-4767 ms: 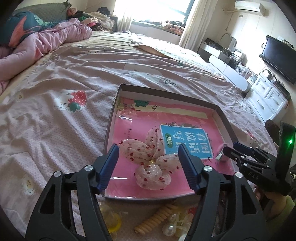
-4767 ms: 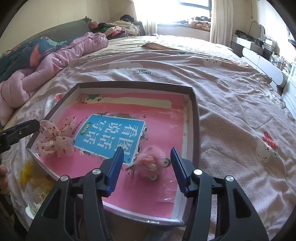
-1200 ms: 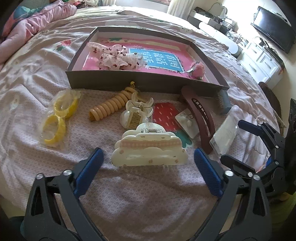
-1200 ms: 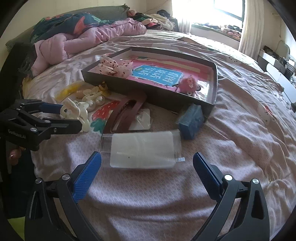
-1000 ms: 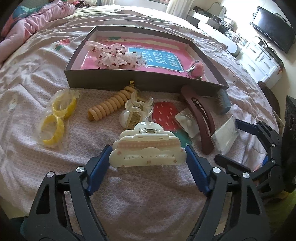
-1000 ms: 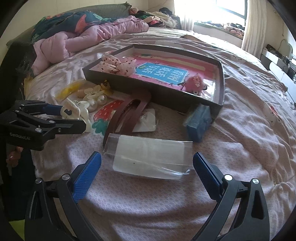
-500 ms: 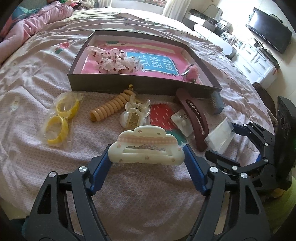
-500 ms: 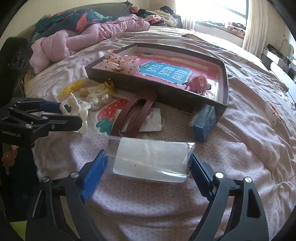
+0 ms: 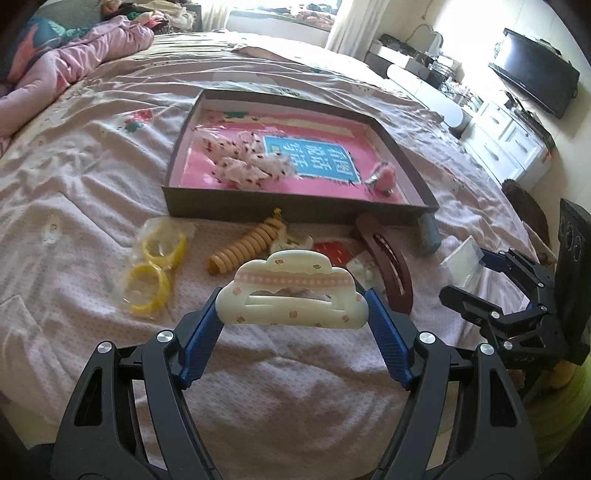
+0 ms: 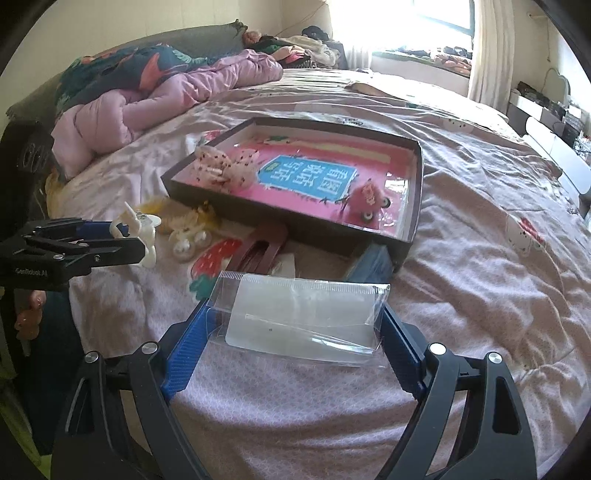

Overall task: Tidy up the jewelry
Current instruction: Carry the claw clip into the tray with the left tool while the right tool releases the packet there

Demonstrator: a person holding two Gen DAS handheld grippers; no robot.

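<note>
We are working on a big bed [image 9: 92,177] with a pale pink cover that has little strawberries and bears on it. A puffy pink blanket [image 10: 155,99] is lying bunched up at the far side, next to a dark flowery pillow. Sun is coming in through a window [image 10: 413,14] with light curtains. Along the wall we are seeing white drawers [image 9: 513,140] and a black TV [image 9: 535,74].

In the middle of the bed a dark flat box [image 9: 295,212] is sitting with a pink book inside. A spotty bow [image 9: 243,158] and a fuzzy pink hair tie [image 9: 386,177] are lying in the box.

In front of the box, on the cover, we are seeing yellow rings in a bag [image 9: 155,266], a tan curly hair tie [image 9: 243,247], a long brown hair clip [image 9: 388,262] and a strawberry patch [image 10: 214,264]. A small blue thing [image 10: 373,264] is touching the box corner.

Our left gripper [image 9: 295,321] is pinching the cream cloud clip [image 9: 291,295] by its two ends, and the clip is up off the cover. Our right gripper [image 10: 291,336] is squeezing the clear plastic bag [image 10: 299,314] between its blue pads, and the bag is lifted a little over the bed.
</note>
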